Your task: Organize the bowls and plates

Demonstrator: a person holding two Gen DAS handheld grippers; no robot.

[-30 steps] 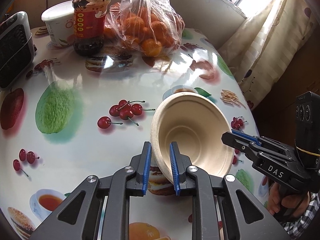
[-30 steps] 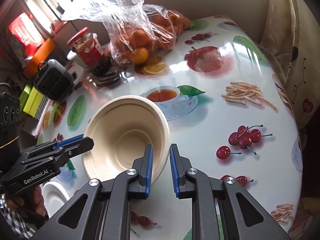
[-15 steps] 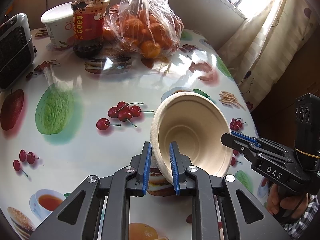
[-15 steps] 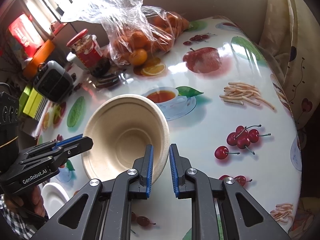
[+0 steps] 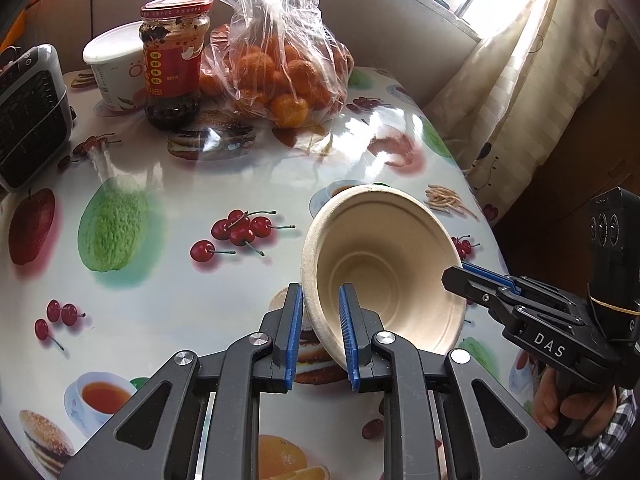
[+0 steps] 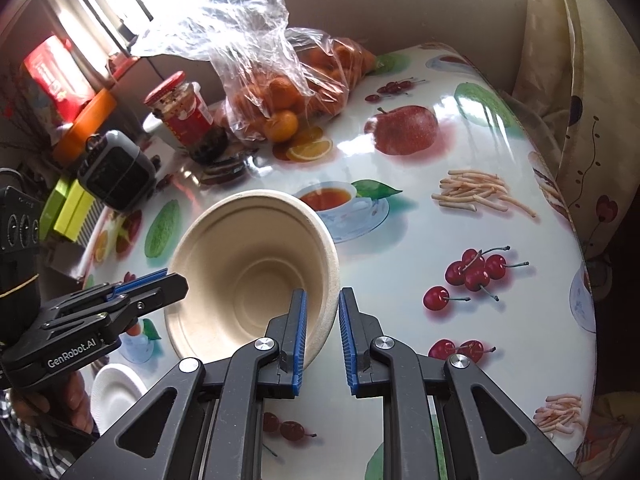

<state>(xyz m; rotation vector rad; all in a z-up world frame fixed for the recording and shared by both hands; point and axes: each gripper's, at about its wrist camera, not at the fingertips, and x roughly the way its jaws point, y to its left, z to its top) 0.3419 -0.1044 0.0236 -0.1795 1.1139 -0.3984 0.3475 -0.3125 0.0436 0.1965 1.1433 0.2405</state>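
A beige paper bowl [image 5: 384, 264] hangs tilted just above the fruit-print table [image 5: 160, 300], held between both grippers. My left gripper [image 5: 320, 300] is shut on the bowl's near left rim. My right gripper [image 6: 322, 304] is shut on the opposite rim of the bowl [image 6: 248, 276]. Each gripper shows in the other's view: the right gripper [image 5: 460, 278] reaches the bowl's right edge, and the left gripper [image 6: 176, 280] its left edge. A small white plate [image 6: 116, 392] lies on the table below the left gripper, partly hidden by a hand.
At the back of the table stand a red-lidded jar [image 5: 174, 60], a clear bag of oranges [image 5: 280, 68], a white tub [image 5: 114, 68] and a dark heater [image 5: 28, 116]. A curtain [image 5: 520, 80] hangs beyond the table's right edge.
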